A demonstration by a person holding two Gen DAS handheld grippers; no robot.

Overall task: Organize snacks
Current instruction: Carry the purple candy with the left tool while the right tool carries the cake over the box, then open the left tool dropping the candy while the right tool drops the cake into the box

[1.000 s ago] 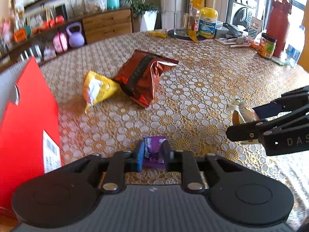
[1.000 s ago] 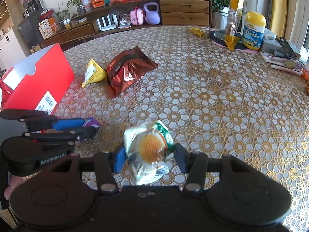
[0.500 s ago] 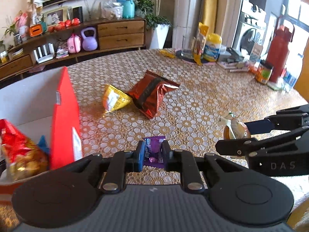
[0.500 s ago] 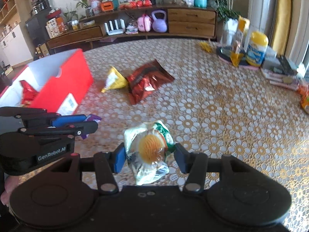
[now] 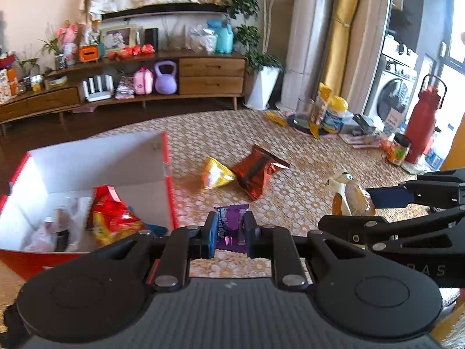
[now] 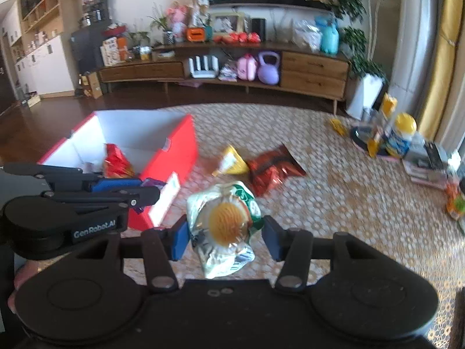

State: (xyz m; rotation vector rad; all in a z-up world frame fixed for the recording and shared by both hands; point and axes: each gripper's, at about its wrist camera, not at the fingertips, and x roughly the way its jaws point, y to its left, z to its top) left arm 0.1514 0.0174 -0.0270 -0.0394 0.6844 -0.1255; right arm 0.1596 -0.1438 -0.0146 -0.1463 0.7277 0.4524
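My left gripper (image 5: 231, 234) is shut on a small purple candy packet (image 5: 231, 228), held above the table just right of the red box (image 5: 170, 174). My right gripper (image 6: 225, 232) is shut on a silvery snack pack with an orange and green print (image 6: 223, 218), also lifted off the table. The two grippers ride side by side; the left gripper (image 6: 151, 187) shows at the left of the right wrist view. The box holds a red and yellow snack bag (image 5: 112, 216) and some clear wrappers. A yellow packet (image 5: 215, 173) and a red-brown foil bag (image 5: 257, 171) lie on the table.
The table (image 5: 305, 157) has a gold floral cloth. At its far right stand a red flask (image 5: 421, 125), a small jar (image 5: 399, 152), a yellow-lidded tub (image 5: 335, 115) and papers. A wooden sideboard (image 6: 314, 72) runs along the far wall.
Both grippers have risen and drawn back from the table with their snacks still held. The red box's inside has come into view on the left.
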